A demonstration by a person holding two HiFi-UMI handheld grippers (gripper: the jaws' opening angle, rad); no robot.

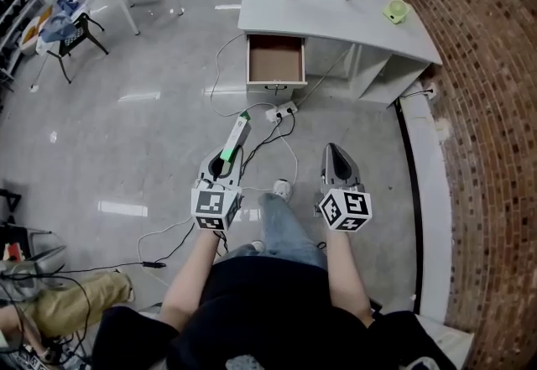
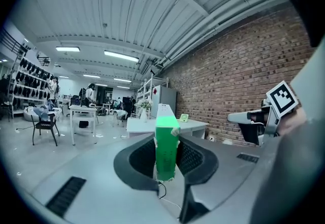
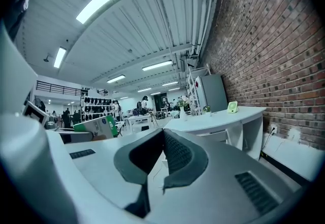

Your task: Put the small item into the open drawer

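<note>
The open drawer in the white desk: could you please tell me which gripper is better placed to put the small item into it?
Left. The left gripper is clamped on the green box, which points toward the drawer ahead. The right gripper is shut and holds nothing.

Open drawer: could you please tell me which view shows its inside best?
The head view: it looks down into the open drawer, showing its brown bottom. Both gripper views catch the desk side-on, never the drawer's inside.
</note>
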